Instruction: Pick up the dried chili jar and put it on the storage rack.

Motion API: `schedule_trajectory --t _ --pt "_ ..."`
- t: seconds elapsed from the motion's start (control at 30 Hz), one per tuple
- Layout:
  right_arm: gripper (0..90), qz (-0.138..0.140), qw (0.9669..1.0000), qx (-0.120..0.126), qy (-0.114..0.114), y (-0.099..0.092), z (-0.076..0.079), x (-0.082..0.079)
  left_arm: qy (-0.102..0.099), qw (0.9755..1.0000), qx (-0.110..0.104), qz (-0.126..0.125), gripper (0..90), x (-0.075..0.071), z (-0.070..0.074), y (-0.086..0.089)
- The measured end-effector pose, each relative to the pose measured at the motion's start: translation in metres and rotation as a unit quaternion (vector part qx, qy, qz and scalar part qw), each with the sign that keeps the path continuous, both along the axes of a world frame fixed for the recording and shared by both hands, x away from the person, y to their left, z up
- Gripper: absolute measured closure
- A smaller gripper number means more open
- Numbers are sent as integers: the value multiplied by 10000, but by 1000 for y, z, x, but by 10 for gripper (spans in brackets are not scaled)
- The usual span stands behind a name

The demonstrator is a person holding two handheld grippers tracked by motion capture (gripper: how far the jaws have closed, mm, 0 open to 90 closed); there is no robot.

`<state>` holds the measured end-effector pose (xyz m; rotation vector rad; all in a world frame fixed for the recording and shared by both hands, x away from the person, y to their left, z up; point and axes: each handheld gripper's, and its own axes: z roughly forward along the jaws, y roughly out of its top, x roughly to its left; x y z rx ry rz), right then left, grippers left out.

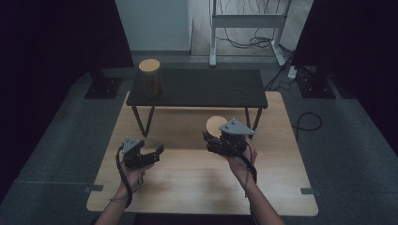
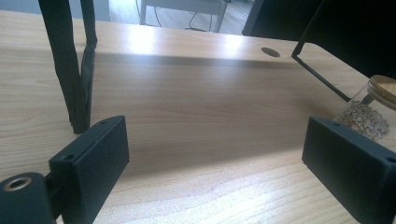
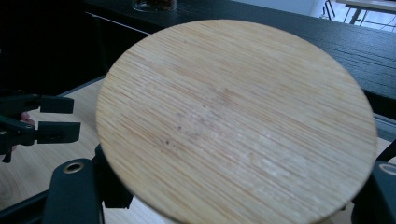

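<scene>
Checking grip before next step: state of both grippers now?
Left gripper: open, holding nothing.
Right gripper: closed on the jar, just under its wooden lid.

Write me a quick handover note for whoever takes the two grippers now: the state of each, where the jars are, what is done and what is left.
Left gripper: open, empty, low over the light wooden table.
Right gripper: shut on the glass jar with the round bamboo lid, which holds pale grains; it is in front of the black shelf, and whether it rests on the table cannot be told.
Second glass jar with a bamboo lid and brown contents: upright on the shelf's left end.
Done: one jar on the shelf, the other gripped.
Left, probably: set the gripped jar on the shelf and release it.
</scene>
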<state>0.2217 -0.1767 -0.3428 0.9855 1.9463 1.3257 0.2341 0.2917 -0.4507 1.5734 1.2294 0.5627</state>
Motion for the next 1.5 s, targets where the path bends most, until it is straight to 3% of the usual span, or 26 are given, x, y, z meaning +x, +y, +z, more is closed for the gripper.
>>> schedule_trajectory --t 1.5 --pt "255 -104 9999 -14 -67 -3 10 7 -2 10000 -17 -26 69 0 0 1"
